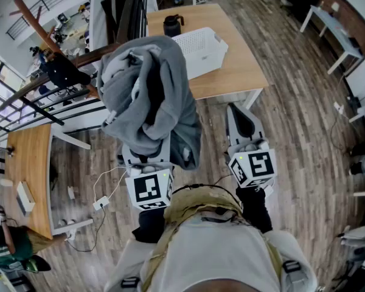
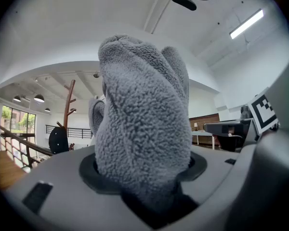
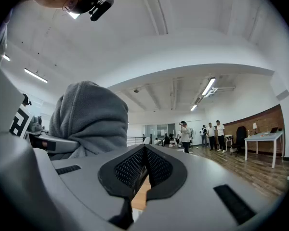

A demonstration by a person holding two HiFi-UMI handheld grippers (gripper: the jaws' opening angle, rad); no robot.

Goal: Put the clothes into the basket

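A thick grey fleece garment [image 1: 149, 96] is bunched up and held high in front of me. My left gripper [image 1: 147, 156] is shut on it. In the left gripper view the fleece [image 2: 142, 124] fills the space between the jaws and hides the pads. My right gripper [image 1: 240, 119] is beside it on the right, level with it and apart from the cloth, shut with nothing in it. Its dark pads [image 3: 130, 167] stand almost together. The white basket [image 1: 202, 48] stands on a wooden table [image 1: 237, 66] just beyond the garment.
A black jug [image 1: 172, 24] stands on the table behind the basket. A wooden coat rack [image 1: 33, 20] and a railing [image 1: 61, 96] are at the left, with a second wooden table [image 1: 27, 163] below them. Several people [image 3: 200, 134] stand far off on the wood floor.
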